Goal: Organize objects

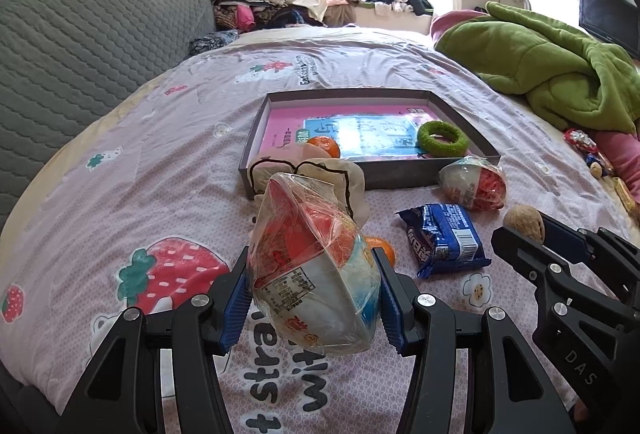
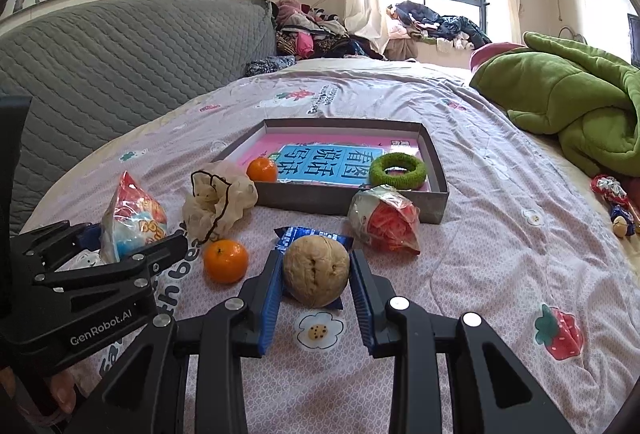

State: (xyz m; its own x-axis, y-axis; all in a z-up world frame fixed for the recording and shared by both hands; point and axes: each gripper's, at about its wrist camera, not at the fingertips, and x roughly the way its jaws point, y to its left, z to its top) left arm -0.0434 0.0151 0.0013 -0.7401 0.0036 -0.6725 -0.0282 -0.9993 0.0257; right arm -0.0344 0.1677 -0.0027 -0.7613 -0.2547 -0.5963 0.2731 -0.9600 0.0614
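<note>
While our left gripper (image 1: 314,298) clamps a wrapped snack pack (image 1: 312,266) at lower centre, our right gripper (image 2: 316,274) pinches a walnut (image 2: 316,270) before the grey tray (image 2: 434,157).

Wrapped snack bowl (image 1: 312,274) and walnut (image 2: 316,270) held above bedspread; grey tray (image 2: 434,153) beyond.

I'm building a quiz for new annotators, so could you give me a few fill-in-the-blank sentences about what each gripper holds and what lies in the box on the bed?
1. The left gripper is closed on a plastic-wrapped ____.
2. The right gripper holds a ____ between its pads.
3. In the grey box, the fuzzy ring is coloured ____.
4. Beside the ring, on the book in the box, sits an ____.

Missing words: bowl; walnut; green; orange
</note>
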